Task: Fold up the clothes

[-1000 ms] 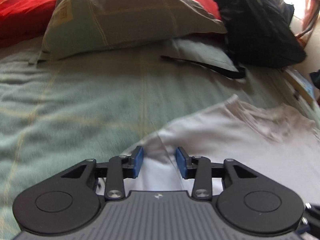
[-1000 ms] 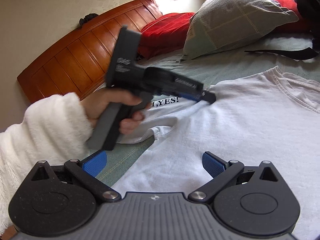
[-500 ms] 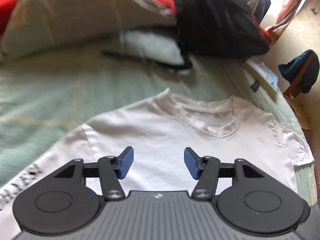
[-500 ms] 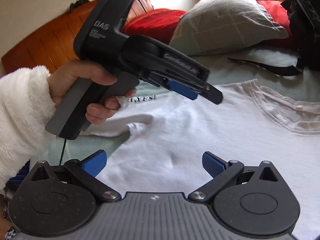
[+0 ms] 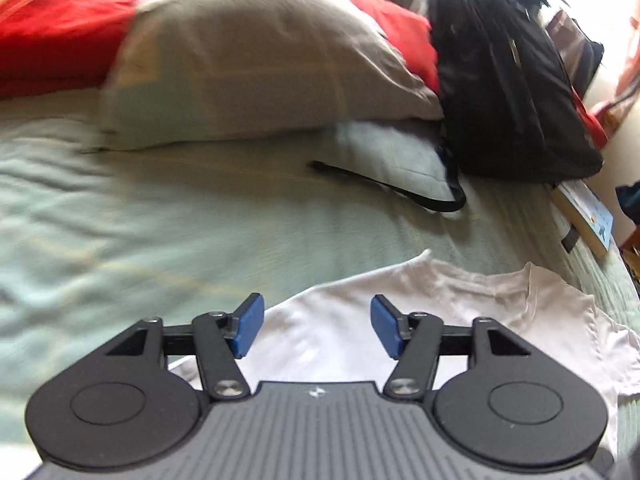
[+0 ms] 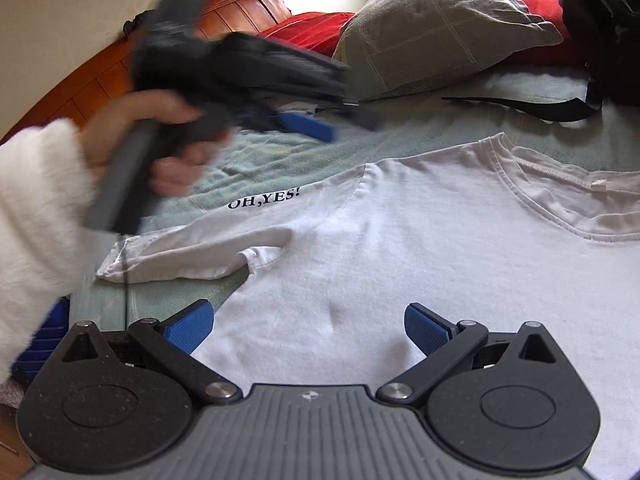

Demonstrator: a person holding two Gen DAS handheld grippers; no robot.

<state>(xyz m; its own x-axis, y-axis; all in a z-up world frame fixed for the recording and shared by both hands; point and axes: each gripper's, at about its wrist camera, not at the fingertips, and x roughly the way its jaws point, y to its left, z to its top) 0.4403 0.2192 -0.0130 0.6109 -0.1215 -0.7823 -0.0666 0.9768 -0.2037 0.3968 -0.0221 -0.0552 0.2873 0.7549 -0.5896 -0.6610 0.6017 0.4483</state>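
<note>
A white T-shirt with black "OH,YES!" lettering lies flat on the pale green bedspread, collar toward the pillows. Its left sleeve is folded in on itself. My left gripper hovers above the shirt near the shoulder, its jaws opening with nothing between them. In the right wrist view that left gripper is a blurred shape held by a hand in a white fluffy sleeve. My right gripper stands wide open just above the shirt's body, holding nothing.
A grey-green pillow and red cushions lie at the head of the bed. A black backpack sits at the right, its strap trailing on the bedspread. A book lies at the bed's edge. The wooden headboard stands behind.
My left gripper let go of the shirt's sleeve, lifted off it and opened wider, swinging through the air. The right gripper stayed open in much the same place.
</note>
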